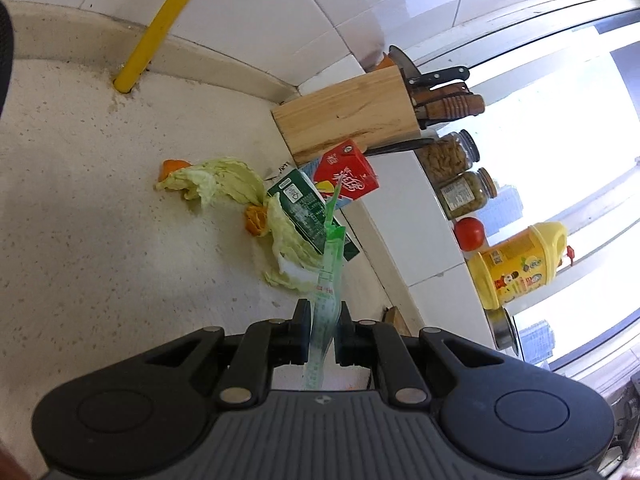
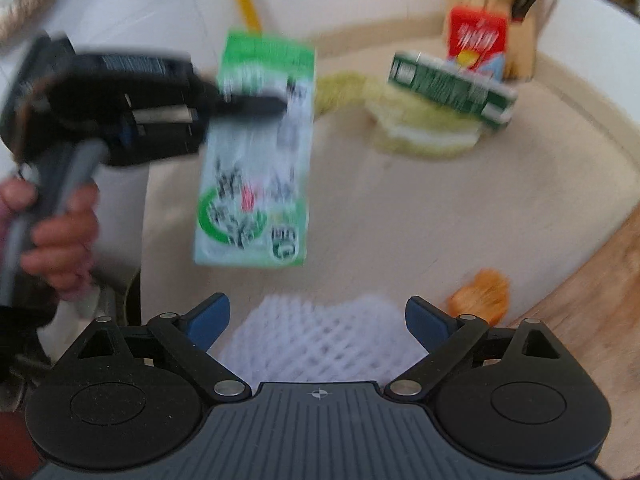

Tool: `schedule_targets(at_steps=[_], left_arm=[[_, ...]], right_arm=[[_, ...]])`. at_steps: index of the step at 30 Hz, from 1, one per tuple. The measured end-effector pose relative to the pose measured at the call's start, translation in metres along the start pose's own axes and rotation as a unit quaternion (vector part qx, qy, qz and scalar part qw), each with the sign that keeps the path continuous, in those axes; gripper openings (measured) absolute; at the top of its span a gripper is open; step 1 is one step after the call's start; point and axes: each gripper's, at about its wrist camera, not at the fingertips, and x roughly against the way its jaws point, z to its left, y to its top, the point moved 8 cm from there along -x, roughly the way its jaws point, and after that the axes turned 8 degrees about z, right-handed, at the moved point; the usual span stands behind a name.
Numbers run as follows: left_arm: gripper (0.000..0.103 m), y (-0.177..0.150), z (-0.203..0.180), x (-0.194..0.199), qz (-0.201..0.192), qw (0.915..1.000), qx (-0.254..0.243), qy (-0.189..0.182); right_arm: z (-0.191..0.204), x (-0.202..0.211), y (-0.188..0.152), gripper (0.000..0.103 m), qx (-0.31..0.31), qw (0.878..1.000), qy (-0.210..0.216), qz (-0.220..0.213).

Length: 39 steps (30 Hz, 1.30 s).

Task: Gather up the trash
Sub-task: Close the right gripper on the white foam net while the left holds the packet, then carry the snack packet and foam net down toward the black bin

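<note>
My left gripper (image 1: 323, 312) is shut on a flat green and white package (image 1: 329, 280), seen edge-on in the left wrist view. In the right wrist view that same package (image 2: 256, 152) hangs above the counter, clamped by the left gripper (image 2: 256, 104) held in a person's hand (image 2: 60, 232). My right gripper (image 2: 318, 320) is open above a white foam net (image 2: 320, 344). A dark green carton (image 1: 308, 212) and a red carton (image 1: 348, 174) lie on cabbage leaves (image 1: 228, 178) with orange peel (image 1: 256, 220). More orange peel (image 2: 480, 296) sits right of the open fingers.
A wooden knife block (image 1: 348, 112) stands in the corner by a yellow pipe (image 1: 156, 36). Jars (image 1: 448, 156), a tomato (image 1: 470, 232) and a yellow oil bottle (image 1: 516, 268) line the window ledge. A wooden board (image 2: 592, 320) lies at the right.
</note>
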Motion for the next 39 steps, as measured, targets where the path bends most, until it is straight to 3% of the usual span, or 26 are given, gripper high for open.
schedule_targets(at_steps=[6, 9, 13, 16, 25, 39], left_arm=[[0.011, -0.011, 0.003, 0.008, -0.002, 1.0000, 0.004, -0.004], [0.011, -0.019, 0.007, 0.007, 0.003, 1.0000, 0.007, 0.005], [0.011, -0.026, 0.009, 0.011, 0.001, 0.9999, 0.010, 0.014], [0.011, -0.030, 0.008, 0.015, -0.001, 0.9997, 0.010, 0.022], [0.011, -0.041, 0.000, 0.025, -0.017, 0.9990, 0.002, 0.040], [0.011, -0.033, -0.015, 0.044, -0.033, 0.9994, 0.003, -0.012]], right_arm=[[-0.001, -0.011, -0.009, 0.097, 0.010, 0.999, -0.034, 0.017], [0.000, -0.008, -0.012, 0.089, 0.012, 0.999, -0.043, 0.019], [-0.012, 0.006, -0.010, 0.049, -0.023, 0.999, -0.032, 0.008], [-0.024, 0.010, -0.009, 0.043, -0.065, 0.998, -0.004, 0.001], [-0.046, 0.028, -0.010, 0.033, -0.134, 0.987, 0.076, -0.041], [-0.070, 0.058, -0.004, 0.033, -0.219, 0.963, 0.111, -0.110]])
